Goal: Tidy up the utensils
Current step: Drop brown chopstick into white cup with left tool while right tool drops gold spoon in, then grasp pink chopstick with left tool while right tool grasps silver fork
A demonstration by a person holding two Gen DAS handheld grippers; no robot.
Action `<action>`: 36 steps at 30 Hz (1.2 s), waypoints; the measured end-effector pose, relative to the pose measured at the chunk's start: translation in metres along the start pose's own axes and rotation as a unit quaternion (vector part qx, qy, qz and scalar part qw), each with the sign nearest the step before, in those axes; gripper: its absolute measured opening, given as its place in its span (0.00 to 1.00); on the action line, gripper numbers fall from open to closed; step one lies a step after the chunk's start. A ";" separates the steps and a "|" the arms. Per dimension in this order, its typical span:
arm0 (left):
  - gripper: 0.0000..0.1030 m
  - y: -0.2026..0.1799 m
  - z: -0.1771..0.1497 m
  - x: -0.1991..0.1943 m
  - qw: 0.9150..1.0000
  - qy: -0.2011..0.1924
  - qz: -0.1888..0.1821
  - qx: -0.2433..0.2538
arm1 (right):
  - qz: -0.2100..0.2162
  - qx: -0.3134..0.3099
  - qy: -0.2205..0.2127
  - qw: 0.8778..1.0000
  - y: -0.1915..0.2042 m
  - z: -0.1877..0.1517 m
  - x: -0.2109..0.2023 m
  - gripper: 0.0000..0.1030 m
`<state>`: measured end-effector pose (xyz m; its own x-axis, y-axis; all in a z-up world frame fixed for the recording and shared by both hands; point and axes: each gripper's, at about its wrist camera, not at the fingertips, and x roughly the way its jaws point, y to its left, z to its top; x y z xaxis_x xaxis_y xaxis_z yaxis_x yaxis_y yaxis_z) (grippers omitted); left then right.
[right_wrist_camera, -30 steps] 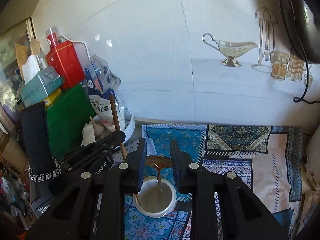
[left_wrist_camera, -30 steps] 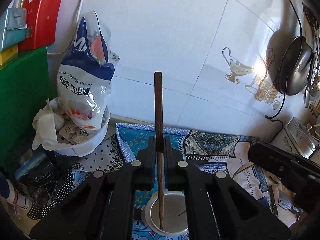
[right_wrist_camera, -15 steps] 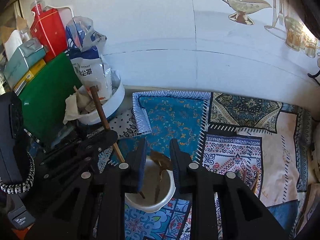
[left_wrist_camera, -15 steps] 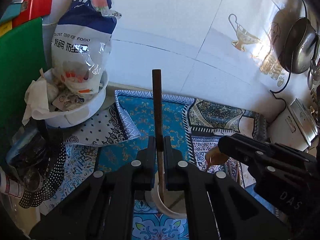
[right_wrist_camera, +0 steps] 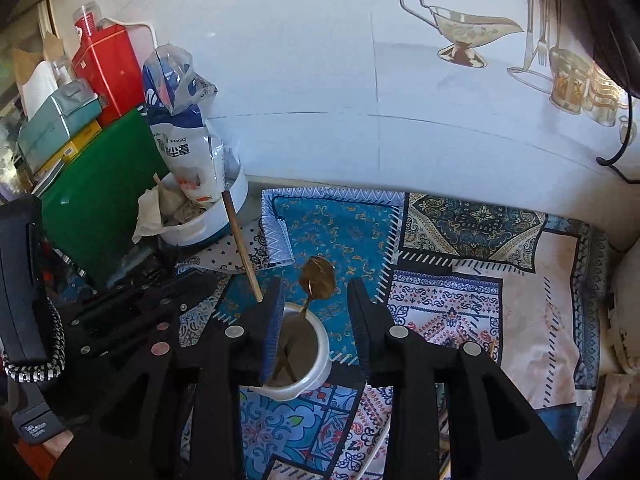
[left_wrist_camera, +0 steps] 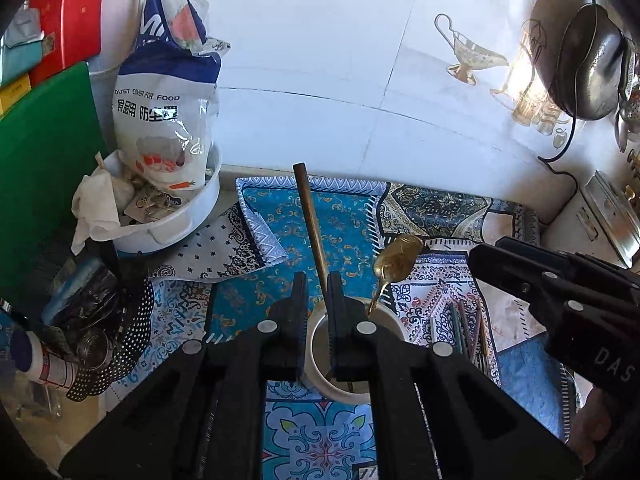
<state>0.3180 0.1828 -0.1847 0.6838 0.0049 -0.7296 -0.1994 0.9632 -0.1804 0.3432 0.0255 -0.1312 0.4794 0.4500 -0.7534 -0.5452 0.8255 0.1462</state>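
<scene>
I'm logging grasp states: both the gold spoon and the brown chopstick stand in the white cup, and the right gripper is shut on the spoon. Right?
Not quite. The gold spoon and brown chopstick do stand in the white cup, but the right gripper is open: in the right wrist view its jaws stand wide apart either side of the spoon, touching nothing.

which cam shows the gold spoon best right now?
Right wrist. The gold spoon sits centred between that gripper's open jaws, bowl up, handle running down into the white cup. Left wrist also shows the spoon, right of centre, its lower handle hidden behind that gripper's finger.
</scene>
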 end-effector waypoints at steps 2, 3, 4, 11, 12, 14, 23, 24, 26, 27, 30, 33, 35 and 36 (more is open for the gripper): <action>0.08 -0.006 0.000 -0.007 1.000 -0.004 0.003 0.001 | -0.008 -0.001 -0.007 1.000 -0.008 -0.002 -0.010 0.32; 0.08 -0.009 0.001 -0.011 1.000 -0.007 0.004 0.002 | -0.011 -0.001 -0.010 1.000 -0.012 -0.003 -0.015 0.33; 0.09 -0.013 0.001 -0.016 1.000 -0.011 0.006 0.002 | -0.015 -0.001 -0.012 1.000 -0.016 -0.004 -0.019 0.33; 0.19 -0.043 -0.001 -0.040 0.999 -0.035 0.017 0.012 | -0.038 0.005 -0.023 0.999 -0.051 -0.013 -0.050 0.39; 0.20 -0.048 -0.002 -0.042 0.999 -0.037 0.018 0.016 | -0.041 0.006 -0.024 0.999 -0.056 -0.016 -0.053 0.39; 0.23 -0.061 -0.004 -0.046 0.999 -0.042 0.020 0.024 | -0.047 0.008 -0.024 0.999 -0.067 -0.021 -0.059 0.40; 0.33 -0.118 -0.029 -0.032 0.999 -0.021 0.012 0.049 | -0.075 0.022 0.003 0.997 -0.123 -0.051 -0.065 0.40; 0.33 -0.123 -0.033 -0.028 0.999 -0.014 0.009 0.051 | -0.079 0.024 0.007 0.997 -0.129 -0.055 -0.065 0.41; 0.34 -0.133 -0.040 -0.017 0.998 0.001 0.006 0.054 | -0.082 0.027 0.019 0.996 -0.140 -0.063 -0.062 0.41; 0.35 -0.137 -0.044 -0.011 0.998 0.011 0.005 0.055 | -0.083 0.030 0.025 0.996 -0.145 -0.068 -0.060 0.41; 0.35 -0.147 -0.057 0.012 0.997 0.044 0.004 0.057 | -0.083 0.036 0.047 0.995 -0.157 -0.081 -0.051 0.41; 0.35 -0.153 -0.071 0.034 0.995 0.082 0.003 0.062 | -0.079 0.045 0.068 0.994 -0.166 -0.093 -0.042 0.41; 0.35 -0.157 -0.080 0.045 0.993 0.100 0.005 0.066 | -0.072 0.050 0.081 0.993 -0.171 -0.101 -0.036 0.41; 0.35 -0.158 -0.085 0.050 0.992 0.107 0.006 0.067 | -0.066 0.052 0.090 0.992 -0.172 -0.106 -0.031 0.41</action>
<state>0.3242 0.0076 -0.2488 0.5138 -0.0261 -0.8575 -0.1029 0.9905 -0.0918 0.3492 -0.1659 -0.2011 0.4057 0.2751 -0.8716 -0.4075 0.9080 0.0969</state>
